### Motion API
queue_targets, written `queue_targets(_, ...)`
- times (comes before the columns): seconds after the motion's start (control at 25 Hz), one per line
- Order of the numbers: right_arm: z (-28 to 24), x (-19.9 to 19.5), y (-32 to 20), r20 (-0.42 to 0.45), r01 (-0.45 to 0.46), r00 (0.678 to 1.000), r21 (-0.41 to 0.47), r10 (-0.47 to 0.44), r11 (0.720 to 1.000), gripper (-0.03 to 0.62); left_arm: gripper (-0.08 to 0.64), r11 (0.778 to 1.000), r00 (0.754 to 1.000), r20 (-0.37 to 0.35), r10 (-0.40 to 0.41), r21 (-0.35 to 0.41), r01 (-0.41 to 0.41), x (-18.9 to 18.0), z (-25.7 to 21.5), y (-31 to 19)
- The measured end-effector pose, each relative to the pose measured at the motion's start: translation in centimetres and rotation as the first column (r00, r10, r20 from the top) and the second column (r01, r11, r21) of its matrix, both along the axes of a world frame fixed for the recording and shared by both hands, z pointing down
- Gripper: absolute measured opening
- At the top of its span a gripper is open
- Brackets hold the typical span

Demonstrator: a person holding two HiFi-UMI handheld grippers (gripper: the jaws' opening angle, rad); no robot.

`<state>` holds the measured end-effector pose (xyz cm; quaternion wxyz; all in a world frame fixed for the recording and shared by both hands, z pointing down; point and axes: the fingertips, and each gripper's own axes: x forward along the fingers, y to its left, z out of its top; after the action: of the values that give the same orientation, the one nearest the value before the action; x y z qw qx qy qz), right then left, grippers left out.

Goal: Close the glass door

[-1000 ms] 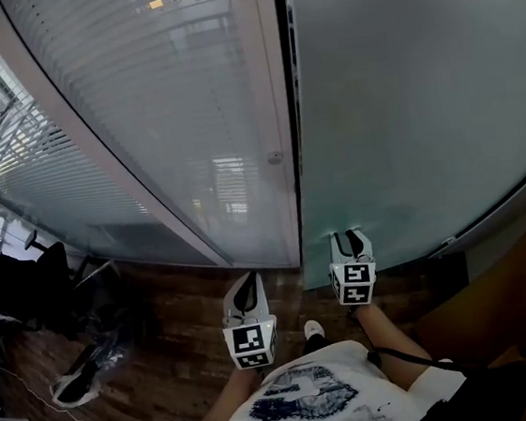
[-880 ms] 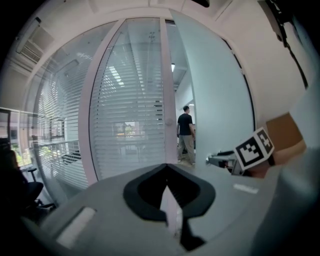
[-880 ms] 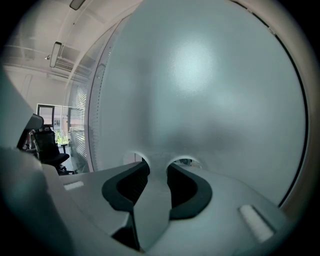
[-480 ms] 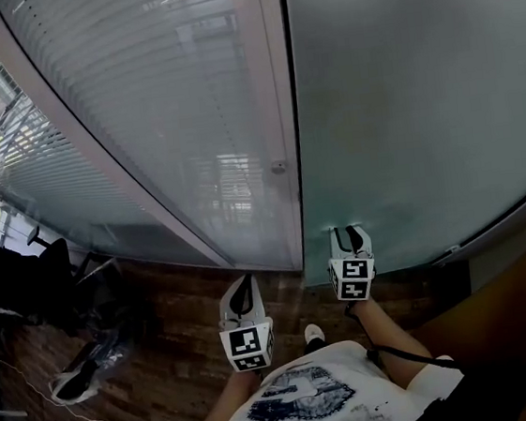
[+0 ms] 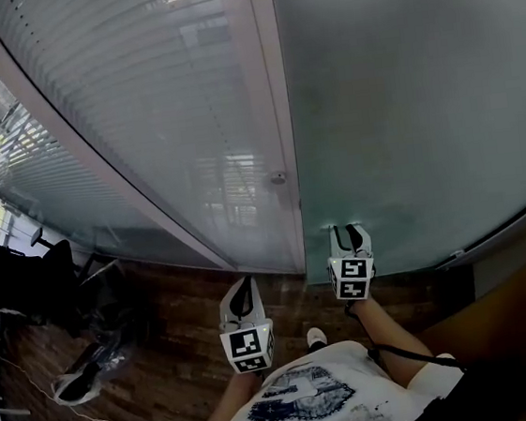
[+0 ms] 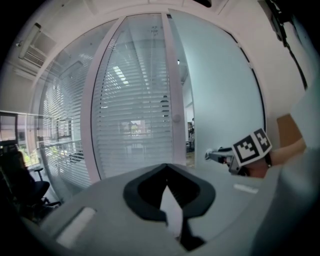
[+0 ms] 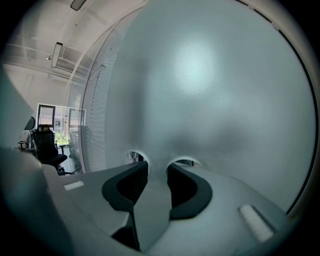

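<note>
Right gripper [image 5: 347, 232] jaws apart, tips seemingly touching glass door [image 5: 419, 93]

The glass door [image 5: 410, 94] is seen as a tall, frosted pane of pale grey-green, held upright immediately to the right of the white frame post [image 5: 272, 100]. Its surface is plain and cloudy, and nothing behind it can be made out. Its left edge is drawn almost against that post; only a thin slit is left between them, seen as a narrow strip in the left gripper view.
</note>
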<state>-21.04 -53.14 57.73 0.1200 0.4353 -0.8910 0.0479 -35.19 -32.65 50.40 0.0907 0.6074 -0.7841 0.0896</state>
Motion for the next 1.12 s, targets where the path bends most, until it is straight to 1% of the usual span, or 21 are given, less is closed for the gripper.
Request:
queue_targets(0.4, 0.0, -0.8, -1.7, -0.003, 0.007, 1.0, 0.002, -0.007, 1.0, 0.126, 0.003, 1.0, 1.0, 0.004, 0.002, -0.005, -0.002, -0.2, 0.2, -2.0)
queue_targets(1.12, 0.1, -1.9, -4.6, -0.004, -0.014, 1.0, 0.014, 0.014, 1.0, 0.124, 0.003, 1.0, 1.0, -0.006, -0.012, -0.002, 0.012, -1.8, 0.7, -4.2)
